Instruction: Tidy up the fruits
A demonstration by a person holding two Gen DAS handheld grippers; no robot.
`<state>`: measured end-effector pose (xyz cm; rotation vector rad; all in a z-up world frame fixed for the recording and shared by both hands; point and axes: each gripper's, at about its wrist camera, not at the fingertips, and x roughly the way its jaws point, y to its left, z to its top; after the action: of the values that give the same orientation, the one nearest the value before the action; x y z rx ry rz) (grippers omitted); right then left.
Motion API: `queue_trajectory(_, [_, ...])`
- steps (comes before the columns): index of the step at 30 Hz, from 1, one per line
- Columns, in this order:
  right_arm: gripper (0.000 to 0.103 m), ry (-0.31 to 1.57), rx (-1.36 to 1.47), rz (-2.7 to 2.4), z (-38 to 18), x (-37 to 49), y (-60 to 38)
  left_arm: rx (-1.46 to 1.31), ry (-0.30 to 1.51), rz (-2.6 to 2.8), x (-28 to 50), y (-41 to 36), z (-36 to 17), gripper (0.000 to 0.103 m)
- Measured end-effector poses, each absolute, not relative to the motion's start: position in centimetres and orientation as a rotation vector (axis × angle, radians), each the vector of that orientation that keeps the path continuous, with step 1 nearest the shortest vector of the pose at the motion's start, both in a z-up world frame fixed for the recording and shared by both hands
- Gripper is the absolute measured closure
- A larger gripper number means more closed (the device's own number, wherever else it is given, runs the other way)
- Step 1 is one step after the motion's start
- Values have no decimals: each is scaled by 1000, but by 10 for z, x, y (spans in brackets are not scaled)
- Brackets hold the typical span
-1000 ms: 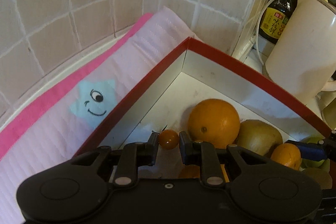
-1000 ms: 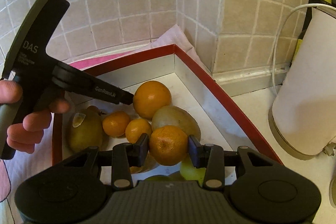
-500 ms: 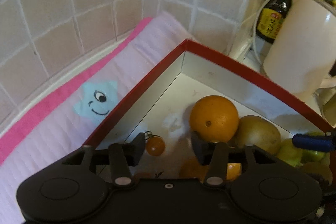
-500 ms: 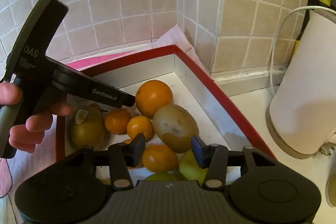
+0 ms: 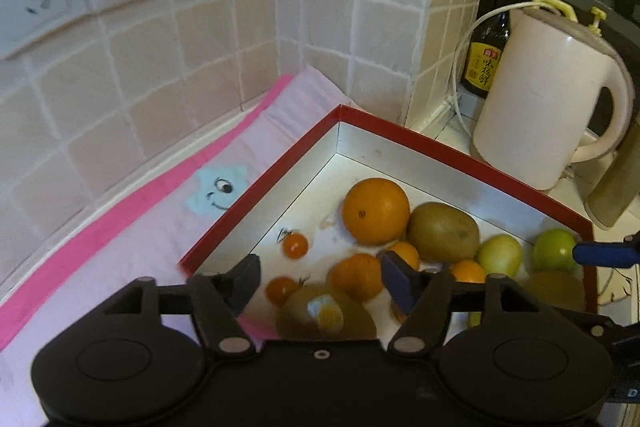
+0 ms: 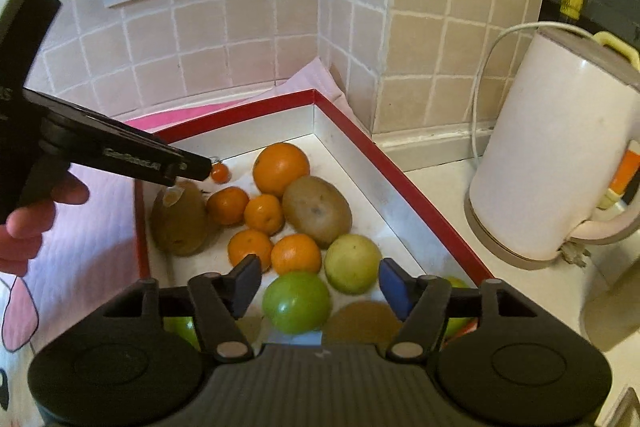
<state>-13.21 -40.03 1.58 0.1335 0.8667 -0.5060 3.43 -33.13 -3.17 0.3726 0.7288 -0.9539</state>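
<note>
1. Two claws, left (image 5: 320,277) and right (image 6: 318,281), just opened wide, holding nothing; pulled back since a second ago.
2. Released: cherry tomato (image 5: 295,245) and tangerine (image 6: 296,253), now resting in red-rimmed box (image 6: 420,195) among fruit.
3. Lettered on left claw's arm: "GenRobot.AI".

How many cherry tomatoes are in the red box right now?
2. One cherry tomato lies near the big orange; the other lies beside the kiwi by the near wall. More may be hidden under other fruit.
</note>
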Motion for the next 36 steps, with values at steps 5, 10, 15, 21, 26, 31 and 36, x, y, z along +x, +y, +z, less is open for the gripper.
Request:
queue_trajectory(5, [28, 898, 134, -516, 29, -136, -379, 359, 693, -910, 3, -293, -12, 23])
queue_trajectory(10, [25, 907, 171, -507, 46, -141, -357, 306, 658, -783, -23, -252, 12, 23])
queue_trajectory(15, [20, 882, 187, -529, 65, -141, -334, 263, 654, -688, -48, -222, 33, 22])
queue_trajectory(21, [15, 867, 142, -565, 74, -140, -315, 272, 649, -603, -79, -205, 36, 22])
queue_trajectory(26, [14, 876, 144, -578, 74, -139, -313, 252, 686, -593, -85, -198, 30, 22])
queue_trajectory(31, [14, 881, 145, -606, 73, -141, -316, 242, 699, -570, -83, -195, 28, 22])
queue_trajectory(36, [14, 887, 158, -614, 70, -143, -323, 244, 715, -578, -84, -200, 25, 22])
